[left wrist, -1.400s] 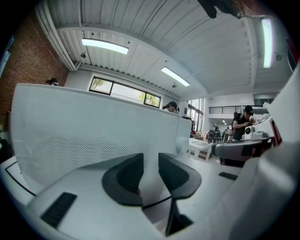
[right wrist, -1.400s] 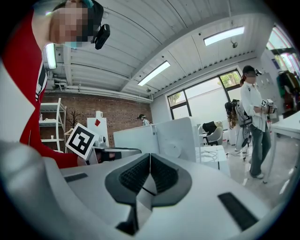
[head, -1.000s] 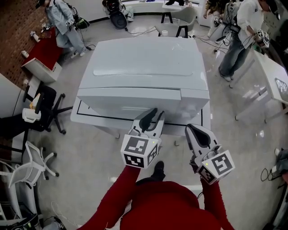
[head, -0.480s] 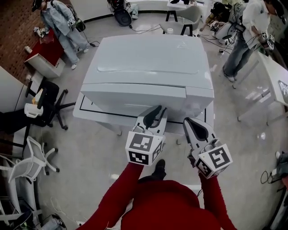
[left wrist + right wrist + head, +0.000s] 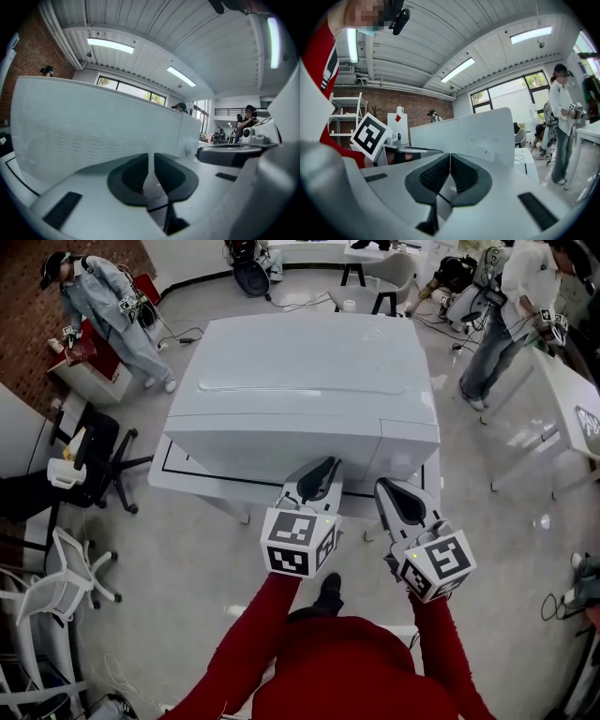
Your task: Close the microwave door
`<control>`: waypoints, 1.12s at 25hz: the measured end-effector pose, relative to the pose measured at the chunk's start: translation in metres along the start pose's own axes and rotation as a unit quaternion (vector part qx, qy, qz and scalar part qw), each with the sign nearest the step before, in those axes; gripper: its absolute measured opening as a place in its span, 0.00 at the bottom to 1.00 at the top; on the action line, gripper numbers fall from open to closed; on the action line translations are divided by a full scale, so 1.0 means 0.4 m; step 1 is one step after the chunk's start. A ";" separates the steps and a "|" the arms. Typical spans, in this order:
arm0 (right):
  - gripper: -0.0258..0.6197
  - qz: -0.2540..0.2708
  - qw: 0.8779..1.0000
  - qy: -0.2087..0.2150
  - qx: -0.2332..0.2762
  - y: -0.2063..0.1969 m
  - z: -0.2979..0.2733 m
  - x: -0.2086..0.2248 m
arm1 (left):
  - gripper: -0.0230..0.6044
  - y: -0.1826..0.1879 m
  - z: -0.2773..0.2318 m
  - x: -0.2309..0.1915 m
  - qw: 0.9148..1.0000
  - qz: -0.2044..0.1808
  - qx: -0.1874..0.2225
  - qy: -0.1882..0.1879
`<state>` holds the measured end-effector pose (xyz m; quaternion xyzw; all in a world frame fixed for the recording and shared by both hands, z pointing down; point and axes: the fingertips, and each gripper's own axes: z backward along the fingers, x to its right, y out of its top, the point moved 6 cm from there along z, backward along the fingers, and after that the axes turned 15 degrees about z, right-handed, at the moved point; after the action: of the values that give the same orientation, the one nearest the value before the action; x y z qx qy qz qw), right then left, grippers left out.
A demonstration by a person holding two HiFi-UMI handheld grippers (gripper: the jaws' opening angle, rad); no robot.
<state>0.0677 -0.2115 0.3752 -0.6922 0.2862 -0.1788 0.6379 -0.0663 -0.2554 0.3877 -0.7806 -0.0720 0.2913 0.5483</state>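
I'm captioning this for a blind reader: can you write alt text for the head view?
From above, a large white microwave sits on a white table. Before it, a person in red sleeves holds the left hand-held gripper, jaws closing with nothing between them, and the right hand-held gripper, jaws together.

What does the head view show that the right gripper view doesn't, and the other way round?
Only the head view: the microwave's flat top seen from above, a black office chair and a white chair left of it. Only the right gripper view: the ceiling lights and, close up, the right gripper's jaws, shut with nothing between them. Both: the microwave and a person in a white shirt standing off to its right.
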 end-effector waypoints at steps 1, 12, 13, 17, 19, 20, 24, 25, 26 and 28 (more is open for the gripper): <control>0.06 0.000 1.000 0.001 -0.002 -0.001 -0.001 0.002 | 0.12 0.001 0.000 0.002 1.000 -0.001 0.000 0.000; 0.06 -0.004 1.000 -0.002 -0.008 -0.012 -0.003 0.004 | 0.12 -0.007 -0.006 -0.002 1.000 0.002 -0.001 0.010; 0.06 -0.006 1.000 -0.005 -0.009 -0.014 0.001 0.004 | 0.12 -0.009 -0.007 -0.003 1.000 0.001 -0.002 0.011; 0.06 -0.012 1.000 -0.021 -0.009 -0.015 0.029 0.009 | 0.12 -0.005 -0.013 -0.003 1.000 -0.023 -0.008 0.015; 0.06 -0.015 1.000 -0.027 -0.007 -0.014 0.048 0.010 | 0.12 0.004 -0.001 0.000 1.000 -0.028 0.004 0.004; 0.06 -0.015 0.999 -0.029 -0.005 -0.013 0.058 0.010 | 0.11 0.010 0.010 0.003 0.999 -0.030 0.013 -0.005; 0.06 -0.009 0.999 -0.032 0.004 -0.005 0.093 0.012 | 0.06 0.022 0.050 0.021 0.997 -0.039 0.042 -0.043; 0.06 -0.009 0.999 -0.034 0.006 -0.004 0.101 0.012 | 0.06 0.021 0.060 0.024 0.997 -0.040 0.045 -0.046; 0.06 -0.009 0.999 -0.036 0.007 -0.003 0.107 0.013 | 0.06 0.019 0.070 0.026 0.997 -0.041 0.047 -0.047; 0.06 -0.012 0.999 -0.042 0.009 -0.003 0.118 0.014 | 0.06 0.012 0.088 0.030 0.997 -0.039 0.046 -0.052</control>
<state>0.1012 -0.1779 0.3697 -0.6966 0.2490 -0.1599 0.6536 -0.0761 -0.2234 0.3708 -0.7348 -0.1172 0.3131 0.5902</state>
